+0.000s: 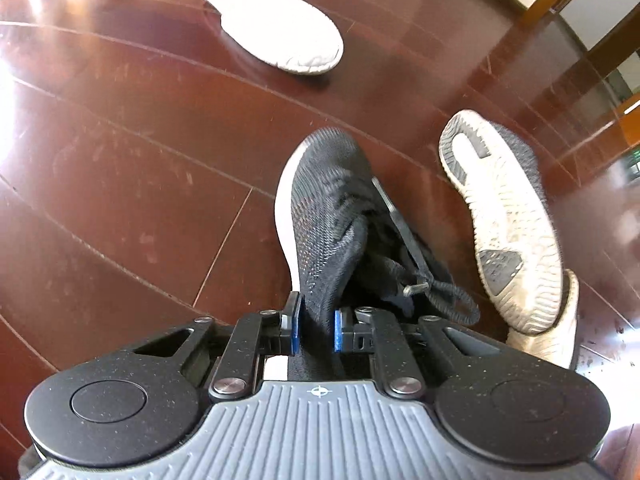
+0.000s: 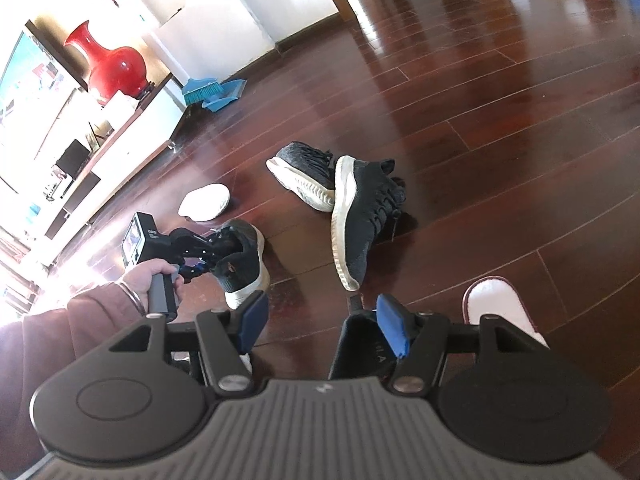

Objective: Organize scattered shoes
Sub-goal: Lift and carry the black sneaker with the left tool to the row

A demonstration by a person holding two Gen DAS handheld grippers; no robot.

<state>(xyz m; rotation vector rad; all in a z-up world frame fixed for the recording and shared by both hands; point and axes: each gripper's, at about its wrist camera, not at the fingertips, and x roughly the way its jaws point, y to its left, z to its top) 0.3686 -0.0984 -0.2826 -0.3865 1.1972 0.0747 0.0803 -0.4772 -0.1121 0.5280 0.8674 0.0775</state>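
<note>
Left gripper (image 1: 316, 330) clamped on the collar of a black knit sneaker (image 1: 328, 216), toe pointing away over the dark wood floor (image 1: 140, 200) (a white slipper (image 1: 276, 26) lies sole-up beyond, a grey sneaker (image 1: 504, 216) just beside), while the right gripper (image 2: 324, 322) stands apart, gripping nothing.
</note>
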